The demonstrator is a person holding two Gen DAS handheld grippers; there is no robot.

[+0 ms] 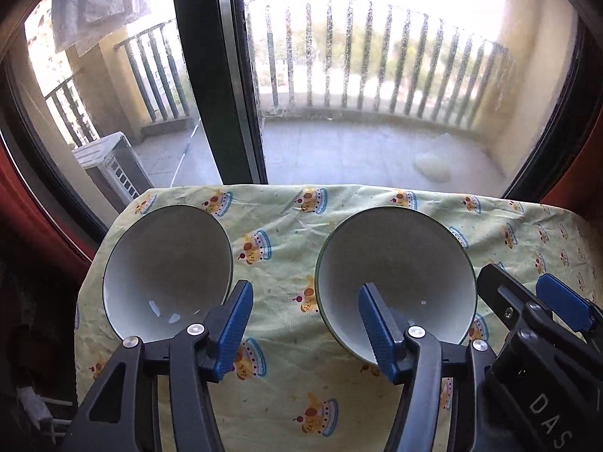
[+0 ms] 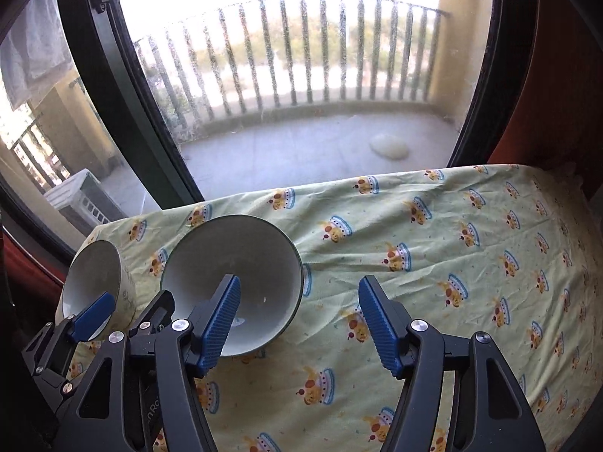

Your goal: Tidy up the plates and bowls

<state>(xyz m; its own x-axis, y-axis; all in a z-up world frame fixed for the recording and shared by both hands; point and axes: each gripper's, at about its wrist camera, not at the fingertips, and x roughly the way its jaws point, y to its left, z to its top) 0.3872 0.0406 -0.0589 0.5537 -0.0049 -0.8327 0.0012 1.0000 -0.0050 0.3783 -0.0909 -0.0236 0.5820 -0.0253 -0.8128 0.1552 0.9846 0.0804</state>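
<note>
Two bowls stand side by side on the tabletop [image 1: 286,388], which is covered with a green printed cloth, and each gripper is close to one of them. In the left wrist view the left gripper [image 1: 305,324] has its jaws apart, and between them there is only cloth: the left bowl [image 1: 167,271] lies just beyond its left finger, and the right bowl [image 1: 395,282] sits behind its right finger, whose pad overlaps the near rim. The pads do not press on anything, so these jaws are released. The right gripper [image 2: 299,320] is also open and holds nothing; in the right wrist view its left finger reaches over the near rim of the right bowl [image 2: 231,286], while its right finger stands over bare cloth. I judge that the coming move depends on this: each rim lies to the side of the gap, not inside it, so each gripper must shift sideways until one finger is inside the bowl and the other is outside the wall. The bowls are round, so no axis matters. The two grippers are very near each other, which leaves little room between them. The left bowl stands near the left edge of the tabletop; to the right there is much free cloth.
</note>
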